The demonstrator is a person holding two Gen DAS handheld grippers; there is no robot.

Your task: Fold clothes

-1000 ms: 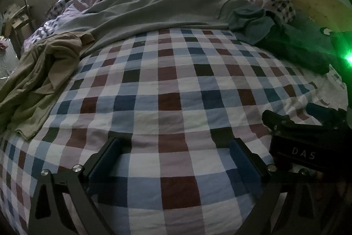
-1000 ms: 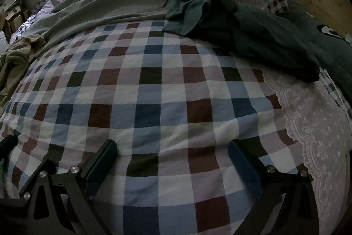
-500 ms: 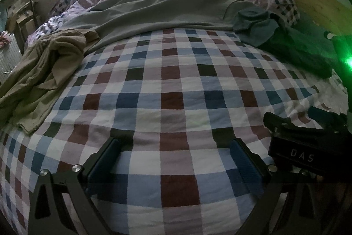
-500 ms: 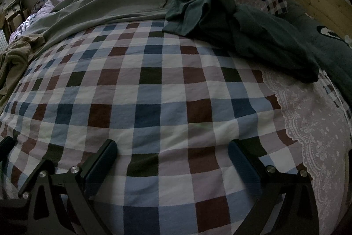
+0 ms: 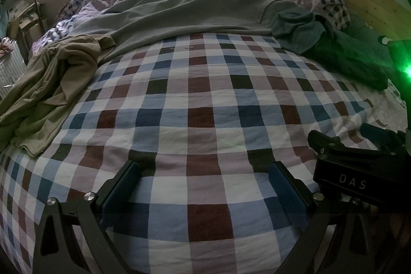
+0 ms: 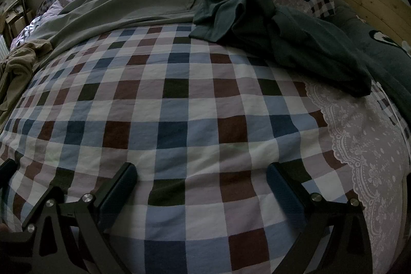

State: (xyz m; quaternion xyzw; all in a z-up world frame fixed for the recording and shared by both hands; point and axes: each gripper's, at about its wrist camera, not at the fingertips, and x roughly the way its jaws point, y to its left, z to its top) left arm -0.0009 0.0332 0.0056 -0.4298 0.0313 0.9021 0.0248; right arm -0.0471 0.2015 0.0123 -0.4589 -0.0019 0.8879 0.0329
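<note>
Grey shirt: the wide pale grey-green cotton shirt [image 5: 190, 14] lies spread flat across the far part of the bed.
Dark garment: the crumpled dark teal garment [image 6: 277, 35] lies at the shirt's right end, overlapping it.
Olive garment: the bunched olive-tan garment [image 5: 48, 84] hangs over the bed's left edge.
Cover: the blue, maroon and white checked bedcover [image 5: 200, 120] lies under all three.
Left gripper [image 5: 204, 171]: jaws spread wide, empty, low over the cover.
Right gripper [image 6: 201, 172]: jaws likewise apart, holding nothing, just beside the left one.
</note>
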